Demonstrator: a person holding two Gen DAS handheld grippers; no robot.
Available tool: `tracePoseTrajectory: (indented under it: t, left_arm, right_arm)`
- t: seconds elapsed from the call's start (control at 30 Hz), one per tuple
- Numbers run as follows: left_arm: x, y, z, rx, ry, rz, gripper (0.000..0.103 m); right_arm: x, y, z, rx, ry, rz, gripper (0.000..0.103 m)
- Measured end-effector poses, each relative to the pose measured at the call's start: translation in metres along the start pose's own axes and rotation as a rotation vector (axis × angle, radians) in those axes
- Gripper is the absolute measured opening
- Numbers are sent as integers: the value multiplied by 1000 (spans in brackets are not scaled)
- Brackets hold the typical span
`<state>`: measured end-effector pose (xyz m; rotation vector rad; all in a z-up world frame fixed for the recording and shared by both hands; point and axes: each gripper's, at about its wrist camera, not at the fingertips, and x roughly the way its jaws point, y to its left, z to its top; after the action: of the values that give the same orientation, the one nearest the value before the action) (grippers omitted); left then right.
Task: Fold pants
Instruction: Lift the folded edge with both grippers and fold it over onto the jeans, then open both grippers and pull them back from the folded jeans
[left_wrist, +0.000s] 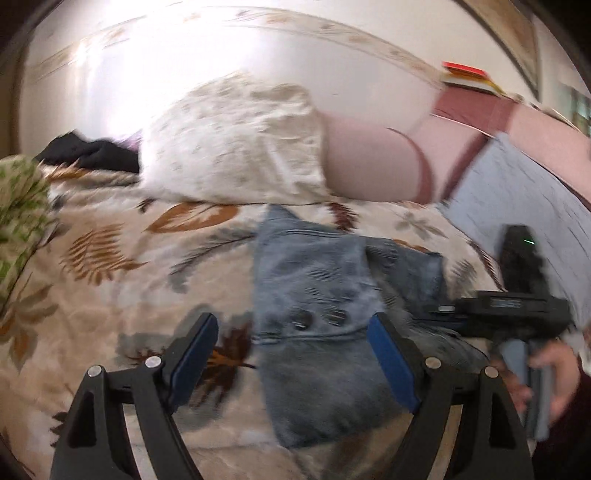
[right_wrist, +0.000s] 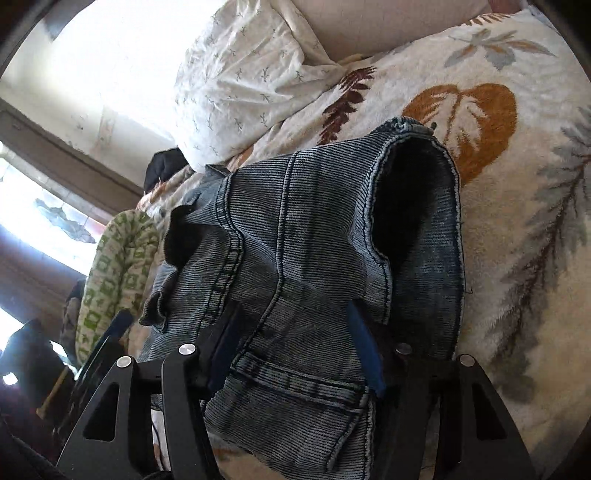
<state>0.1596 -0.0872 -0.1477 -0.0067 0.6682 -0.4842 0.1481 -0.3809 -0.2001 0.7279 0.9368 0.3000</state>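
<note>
Blue jeans lie bunched on a leaf-patterned bedspread. In the left wrist view my left gripper hovers just above their near part, jaws wide open, nothing gripped. My right gripper comes in from the right, held by a person's hand, its tips at the denim's right edge. In the right wrist view the jeans fill the gap between the fingers of my right gripper. It is shut on a thick fold near the waistband, with a leg opening gaping above.
A white sprigged pillow and a pink pillow lie at the head of the bed. A green patterned cloth and a black garment sit at the left. A pale grey cloth lies at the right.
</note>
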Motion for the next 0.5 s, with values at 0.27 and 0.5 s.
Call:
tracePoseTrajectory:
  t: [0.27,0.5]
  left_arm:
    - [20,-7,0,41,15,132,85]
    - [42,-23,-14,135,127,193,85]
  right_arm:
    - [-58,37,-13,-35,-112,16,69]
    - [-48,70,-42,-181,-81,-83,69]
